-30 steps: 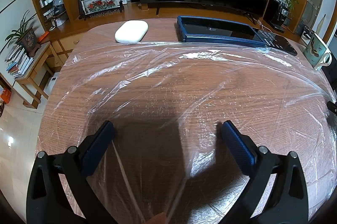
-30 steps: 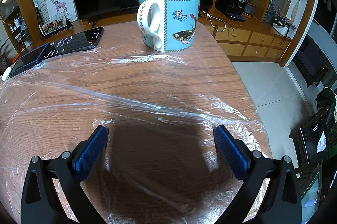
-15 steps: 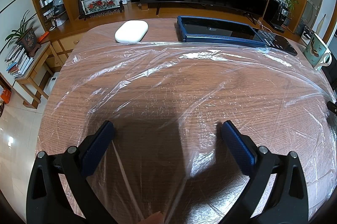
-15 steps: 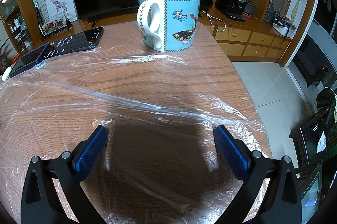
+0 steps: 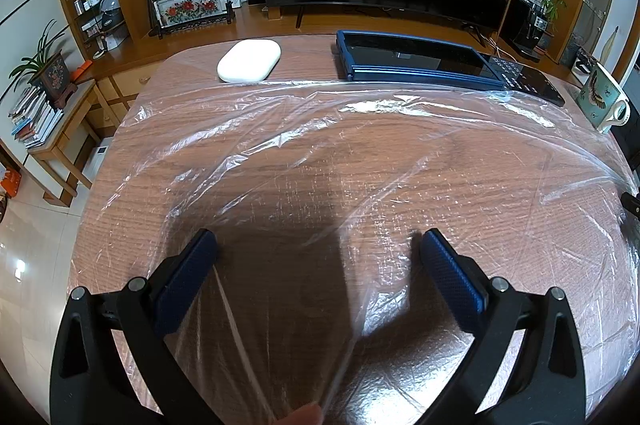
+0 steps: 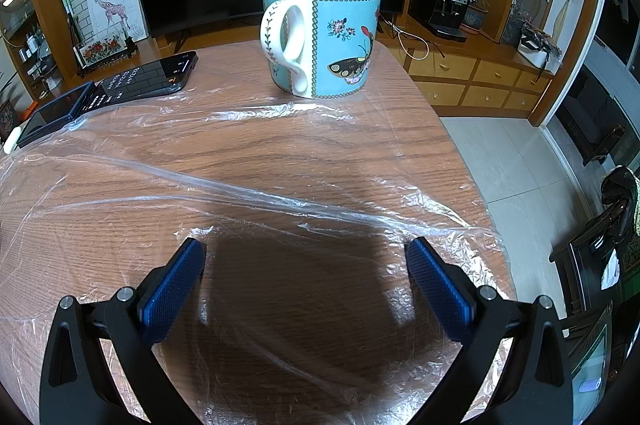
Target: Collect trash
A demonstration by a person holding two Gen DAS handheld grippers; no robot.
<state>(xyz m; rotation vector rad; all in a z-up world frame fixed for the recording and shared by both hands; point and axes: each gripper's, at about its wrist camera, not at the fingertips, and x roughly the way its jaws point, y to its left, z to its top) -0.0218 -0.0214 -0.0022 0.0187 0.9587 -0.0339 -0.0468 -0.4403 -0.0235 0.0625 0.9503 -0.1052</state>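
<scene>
Presently, items as recorded:
Plastic sheet (image 5: pixel 360 161): clear, wrinkled; lay spread flat over most of the wooden table (image 5: pixel 304 45), reaching under both grippers.
Left gripper (image 5: pixel 316 245): blue pads wide apart, holding nothing; hovered over the sheet's near edge at 6 o'clock.
Right gripper (image 6: pixel 304 249): pads likewise spread, empty; above the sheet near the table's right edge.
Mug (image 6: pixel 320 37): turquoise, butterfly motif, upright at 12 o'clock of the right wrist view, just beyond the sheet.
White case (image 5: pixel 249 60): at 11 o'clock, left wrist view, just past the sheet's far edge.
Blue tablet (image 5: pixel 412 63): at 1 o'clock, touching that far edge.
Black phone (image 6: pixel 148 77): at 10 o'clock, right wrist view.
</scene>
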